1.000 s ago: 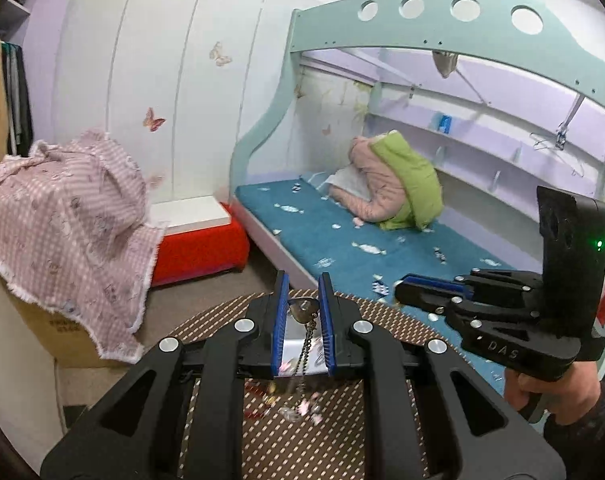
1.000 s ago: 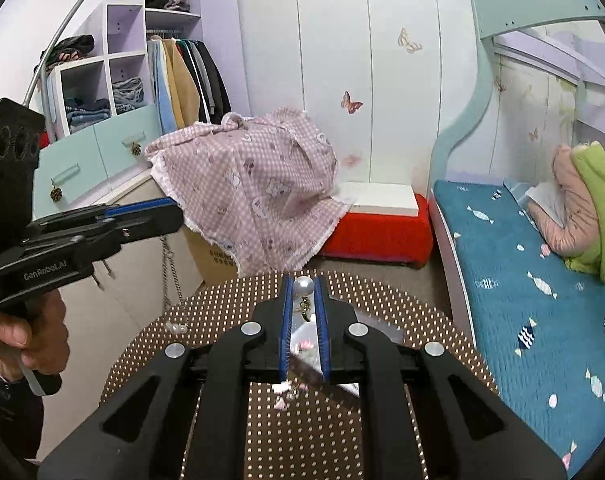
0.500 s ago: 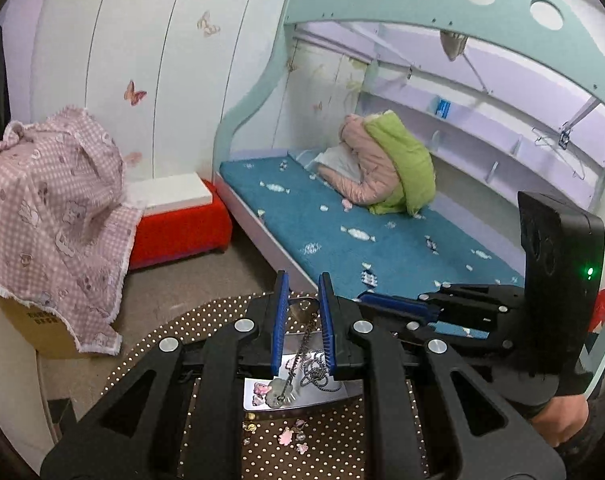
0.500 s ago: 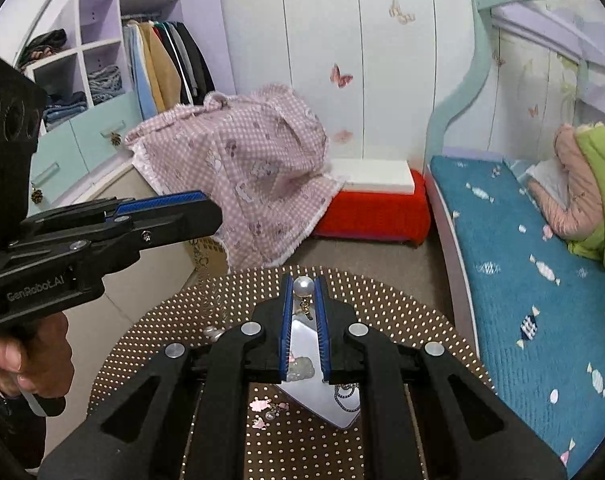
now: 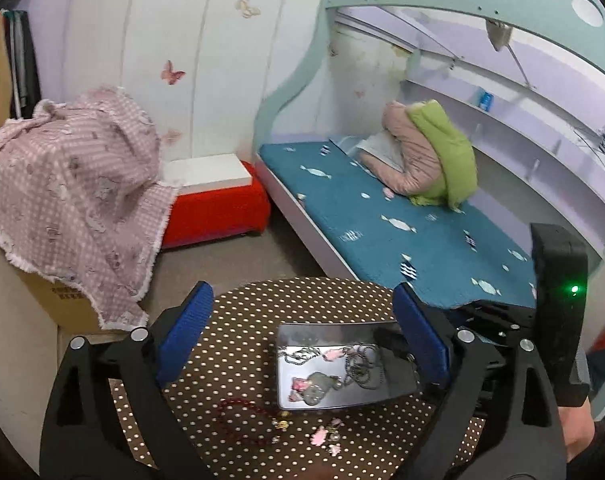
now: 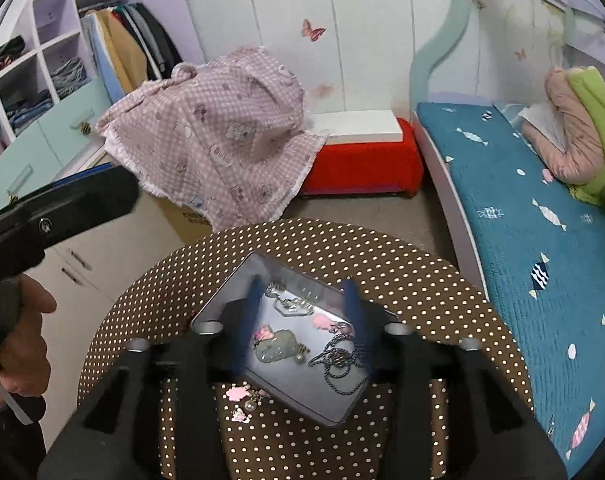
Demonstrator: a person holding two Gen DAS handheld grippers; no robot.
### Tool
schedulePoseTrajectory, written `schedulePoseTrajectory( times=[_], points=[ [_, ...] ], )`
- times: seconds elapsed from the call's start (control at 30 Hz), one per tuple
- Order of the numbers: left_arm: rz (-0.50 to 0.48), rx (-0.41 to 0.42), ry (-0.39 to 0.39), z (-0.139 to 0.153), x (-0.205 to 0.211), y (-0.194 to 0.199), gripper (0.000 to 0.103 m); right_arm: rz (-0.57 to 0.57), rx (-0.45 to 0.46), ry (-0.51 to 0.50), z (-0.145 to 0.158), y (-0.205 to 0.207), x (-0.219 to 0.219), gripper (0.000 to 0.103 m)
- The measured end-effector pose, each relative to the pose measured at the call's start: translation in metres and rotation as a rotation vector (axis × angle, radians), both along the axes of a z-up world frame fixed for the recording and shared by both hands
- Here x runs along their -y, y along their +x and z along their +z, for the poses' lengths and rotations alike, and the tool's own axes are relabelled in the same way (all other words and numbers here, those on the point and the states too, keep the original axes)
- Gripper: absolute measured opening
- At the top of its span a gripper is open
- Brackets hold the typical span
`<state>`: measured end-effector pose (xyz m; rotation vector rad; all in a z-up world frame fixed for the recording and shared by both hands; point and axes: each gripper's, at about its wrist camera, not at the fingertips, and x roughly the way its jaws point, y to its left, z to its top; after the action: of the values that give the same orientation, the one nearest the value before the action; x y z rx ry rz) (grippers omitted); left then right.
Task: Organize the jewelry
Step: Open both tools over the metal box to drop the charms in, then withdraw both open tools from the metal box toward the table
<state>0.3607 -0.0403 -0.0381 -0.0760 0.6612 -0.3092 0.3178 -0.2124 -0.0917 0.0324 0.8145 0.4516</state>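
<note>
A shallow metal tin (image 5: pixel 281 360) (image 6: pixel 226 288) lies on the round brown polka-dot table (image 5: pixel 238 320) (image 6: pixel 414 276). In the tin rest a dark chain (image 5: pixel 362 370) (image 6: pixel 338 364), a grey-green pendant (image 5: pixel 316 387) (image 6: pixel 276 349), a silver necklace (image 6: pixel 290 304) and a pink charm (image 6: pixel 325 322). My left gripper (image 5: pixel 302 332) hangs over the tin, its jaws opening wide and holding nothing. My right gripper (image 6: pixel 304 316), blurred, also stands above the tin with its jaws opening and nothing pressed between the pads.
Loose on the cloth in front of the tin are a red bead bracelet (image 5: pixel 242 408), pink charms (image 5: pixel 322 435) (image 6: pixel 238 393) and a pearl (image 6: pixel 250 406). A bed (image 6: pixel 542 240), a red stool (image 6: pixel 362 160) and a cloth-covered box (image 5: pixel 70 184) surround the table.
Both grippers sank toward the tin and went from shut to open. The chain in the left and the pearl-topped piece in the right now lie in the tin.
</note>
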Motion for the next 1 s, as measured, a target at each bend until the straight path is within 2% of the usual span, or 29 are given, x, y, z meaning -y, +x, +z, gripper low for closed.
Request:
schedulePoseTrajectory(
  times=[0.03, 0.13, 0.33, 0.7, 1.0],
  points=[
    [0.018, 0.008, -0.001, 0.002, -0.004, -0.002, 0.094, -0.016, 0.025, 0.006, 0.004, -0.003, 0.003, 0.084],
    [0.059, 0.044, 0.004, 0.010, -0.012, -0.014, 0.097, -0.049, 0.053, 0.017, 0.011, -0.006, 0.008, 0.095],
    [0.115, 0.104, 0.044, 0.022, -0.018, -0.044, 0.098, -0.109, 0.123, 0.019, 0.029, -0.020, 0.019, 0.095],
    [0.208, 0.194, 0.066, 0.031, -0.034, -0.106, 0.098, -0.133, 0.259, 0.048, 0.065, -0.069, 0.022, 0.095],
    [0.274, 0.216, 0.086, 0.021, -0.045, -0.145, 0.098, -0.198, 0.310, 0.043, 0.062, -0.108, 0.029, 0.095]
  ],
)
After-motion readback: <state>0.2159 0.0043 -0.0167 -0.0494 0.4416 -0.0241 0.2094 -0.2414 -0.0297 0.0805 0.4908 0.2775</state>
